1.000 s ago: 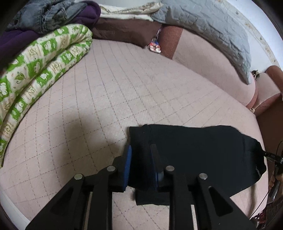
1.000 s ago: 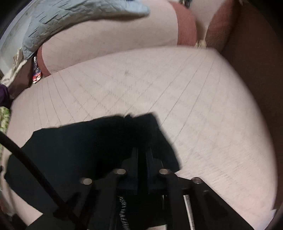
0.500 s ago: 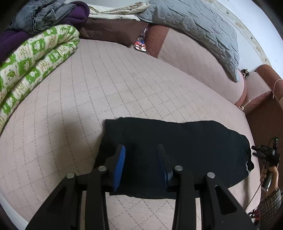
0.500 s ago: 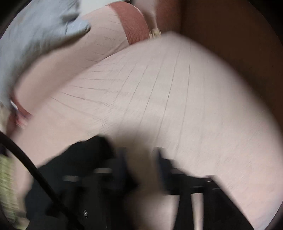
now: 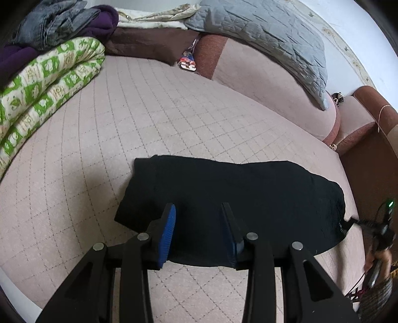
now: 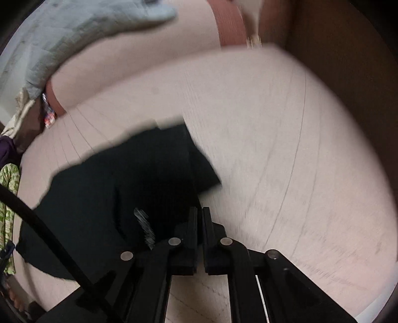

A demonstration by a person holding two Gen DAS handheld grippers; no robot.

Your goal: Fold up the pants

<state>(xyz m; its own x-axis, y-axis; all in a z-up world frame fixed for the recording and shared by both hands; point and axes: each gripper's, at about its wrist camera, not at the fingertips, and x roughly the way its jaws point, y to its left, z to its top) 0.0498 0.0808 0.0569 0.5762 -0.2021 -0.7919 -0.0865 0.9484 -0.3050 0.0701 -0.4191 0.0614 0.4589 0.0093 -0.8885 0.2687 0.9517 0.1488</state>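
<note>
black pants folded flat on pink couch, left gripper wide open above them, holding nothing, right gripper pinched closed at pants edge, grip unclear

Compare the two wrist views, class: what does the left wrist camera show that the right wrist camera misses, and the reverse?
Only the left wrist view shows the open left claw above the black pants, the denim pile and the sofa armrest.

Only the right wrist view, blurred, shows the right claw with jaws together at the pants' edge, and a black cable.

Both show the pants, pink quilted sofa seat, grey quilt and green patterned blanket.
</note>
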